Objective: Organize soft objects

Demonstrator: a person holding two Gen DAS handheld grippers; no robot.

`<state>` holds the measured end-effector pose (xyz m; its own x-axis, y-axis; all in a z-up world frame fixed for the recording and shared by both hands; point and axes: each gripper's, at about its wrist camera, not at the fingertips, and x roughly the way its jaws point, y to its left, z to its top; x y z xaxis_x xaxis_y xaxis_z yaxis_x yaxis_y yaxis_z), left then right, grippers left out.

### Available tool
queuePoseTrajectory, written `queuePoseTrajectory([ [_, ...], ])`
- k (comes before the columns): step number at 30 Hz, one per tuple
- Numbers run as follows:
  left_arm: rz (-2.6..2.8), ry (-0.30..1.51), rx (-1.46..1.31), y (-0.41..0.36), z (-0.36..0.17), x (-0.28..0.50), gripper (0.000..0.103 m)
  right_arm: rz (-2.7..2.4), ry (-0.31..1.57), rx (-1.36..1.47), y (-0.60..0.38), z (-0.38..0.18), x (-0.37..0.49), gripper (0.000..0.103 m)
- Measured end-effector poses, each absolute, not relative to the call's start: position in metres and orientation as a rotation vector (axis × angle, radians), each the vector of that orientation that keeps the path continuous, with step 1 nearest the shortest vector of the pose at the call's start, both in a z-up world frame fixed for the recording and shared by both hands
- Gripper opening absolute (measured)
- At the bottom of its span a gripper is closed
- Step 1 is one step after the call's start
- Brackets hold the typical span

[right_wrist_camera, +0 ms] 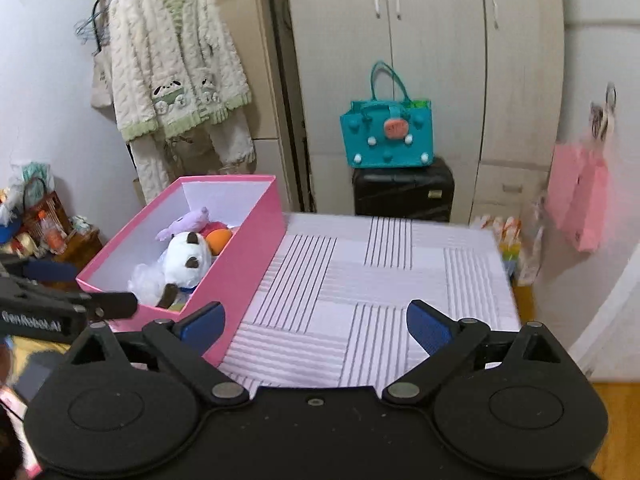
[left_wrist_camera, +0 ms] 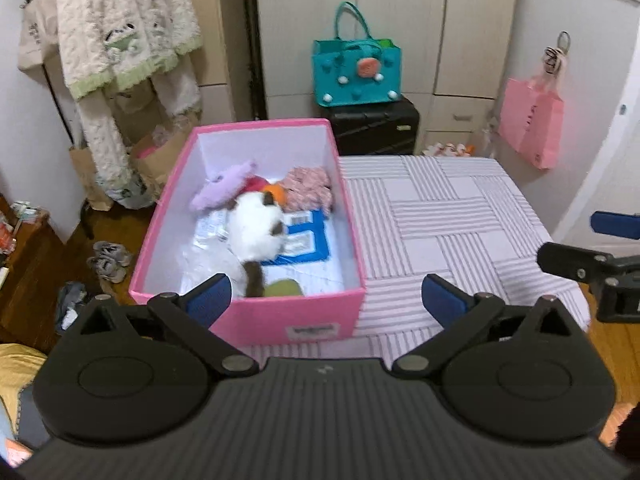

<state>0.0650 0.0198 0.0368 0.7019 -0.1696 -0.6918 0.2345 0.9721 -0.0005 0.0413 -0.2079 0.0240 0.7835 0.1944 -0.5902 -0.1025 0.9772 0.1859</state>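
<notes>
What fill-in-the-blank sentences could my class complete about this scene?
1. The white plush toy lies inside the ____ box.
2. The teal bag stands on a black ____.
3. The box rests on a ____ tablecloth.
4. The jaws of both the left gripper and the right gripper are ____.

Missing words: pink; suitcase; striped; open

Both wrist views angled down, sharing pink box [left_wrist_camera: 256, 316]
</notes>
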Motion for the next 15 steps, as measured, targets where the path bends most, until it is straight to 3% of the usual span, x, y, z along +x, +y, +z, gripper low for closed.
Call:
queuePoseTrajectory([
  [15,-0.219,0.761,0.106,0.007,0.025,0.046,0.103,0.058,0.672,0.093,-0.214,0.014,0.022,0.099],
])
